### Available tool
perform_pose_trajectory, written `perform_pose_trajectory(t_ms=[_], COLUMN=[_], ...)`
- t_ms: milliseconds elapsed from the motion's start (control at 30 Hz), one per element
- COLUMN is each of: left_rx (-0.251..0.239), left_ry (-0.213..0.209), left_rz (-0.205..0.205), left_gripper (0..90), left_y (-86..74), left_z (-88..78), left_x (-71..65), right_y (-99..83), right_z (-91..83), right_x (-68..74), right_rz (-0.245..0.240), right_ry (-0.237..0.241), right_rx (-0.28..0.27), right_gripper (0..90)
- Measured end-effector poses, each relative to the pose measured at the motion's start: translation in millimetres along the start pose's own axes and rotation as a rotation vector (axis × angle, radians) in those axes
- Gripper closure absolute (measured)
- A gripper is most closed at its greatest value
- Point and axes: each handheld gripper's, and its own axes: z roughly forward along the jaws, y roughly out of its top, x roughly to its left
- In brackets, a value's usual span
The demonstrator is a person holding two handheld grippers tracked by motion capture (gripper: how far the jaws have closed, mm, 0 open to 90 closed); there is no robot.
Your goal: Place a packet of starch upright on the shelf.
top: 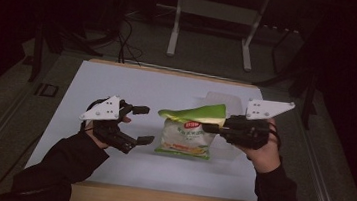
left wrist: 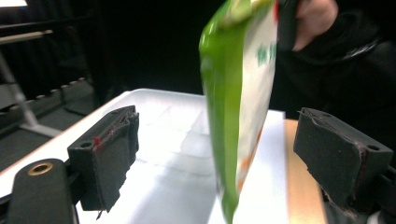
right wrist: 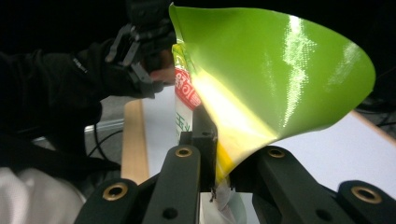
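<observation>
Forearms and sleeves sat nearest the camera at the bottom of the high view, mine on the controls only remotely. Largest item noted: white table (top: 110, 158), its wooden near edge showing. On it, roughly centre, the green snack bag (top: 191, 132) stood with its bottom on or just above the surface; I could not tell which.

Right gripper (top: 212, 128) was clenched on the bag's upper right edge, film pinched between the jaws in the right gripper view. Left gripper (top: 143, 124) was released, jaws wide apart, just left of the bag and not touching it; in the left gripper view the bag hung between the two pads (left wrist: 109, 154), nearer the right one.

Risks, my judgement: a thin single-edge pinch on slick film could slip, dropping the bag. Closing the left jaws across the puffed body could crush the contents or swing it.
</observation>
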Motion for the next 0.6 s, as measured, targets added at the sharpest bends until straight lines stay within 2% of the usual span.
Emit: perform_pose_trajectory(t_ms=[67, 133, 333, 433, 600], left_rx=[0.007, 0.015, 0.057, 0.062, 0.058], left_ry=[0.017, -0.007, -0.032, -0.050, -0.061], left_rz=[-0.013, -0.041, -0.049, -0.078, -0.120], left_gripper=[9.1, 3.3, 3.1, 3.1, 3.1], left_y=[-2.0, -4.3, -13.9, -20.1, -34.4], left_z=[-0.4, -0.9, 0.5, -0.2, -3.1], left_x=[1.6, 3.7, 2.4, 1.7, 1.2], right_y=[3.4, 6.1, 8.9, 7.8, 1.5], right_z=[-8.6, -17.0, -41.2, -50.7, -65.4], right_x=[-3.4, -7.2, -18.9, -24.9, -38.3], right_rz=[-0.008, -0.011, -0.043, -0.054, -0.025], right_ry=[-0.019, -0.035, -0.088, -0.102, -0.127], right_rx=[-0.005, -0.007, -0.024, -0.017, 0.028], right_gripper=[83.4, 83.4, 83.3, 83.3, 83.4])
